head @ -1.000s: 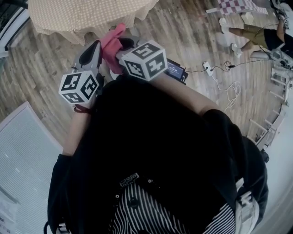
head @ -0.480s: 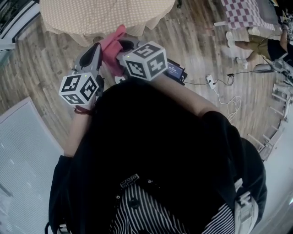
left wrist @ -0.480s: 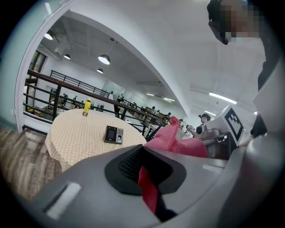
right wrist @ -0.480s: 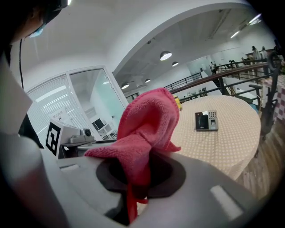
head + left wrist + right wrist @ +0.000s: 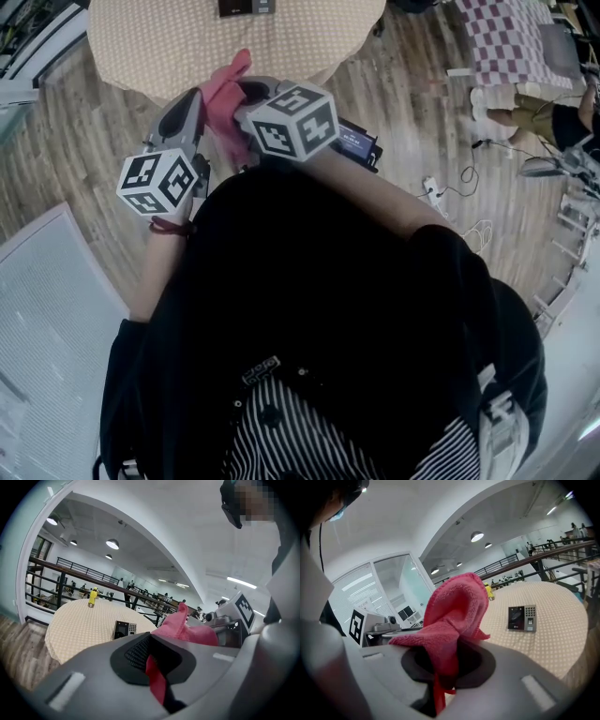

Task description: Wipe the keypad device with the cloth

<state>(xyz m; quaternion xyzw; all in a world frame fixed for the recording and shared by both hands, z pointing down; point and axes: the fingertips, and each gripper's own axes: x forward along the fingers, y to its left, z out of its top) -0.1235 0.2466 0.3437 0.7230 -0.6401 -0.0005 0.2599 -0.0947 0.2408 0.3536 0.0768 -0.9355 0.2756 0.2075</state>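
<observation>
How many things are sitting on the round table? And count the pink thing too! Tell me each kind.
Keypad device: 1
Small yellow thing: 1
Pink cloth: 1
Total: 3

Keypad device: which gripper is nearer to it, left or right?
Right, by a little. In the head view the right gripper is almost straight below the keypad device; the left gripper is beside it, further left. Both hold the cloth.

Round table (image 5: 169,42) — yellow bottle (image 5: 93,597) on it.
</observation>
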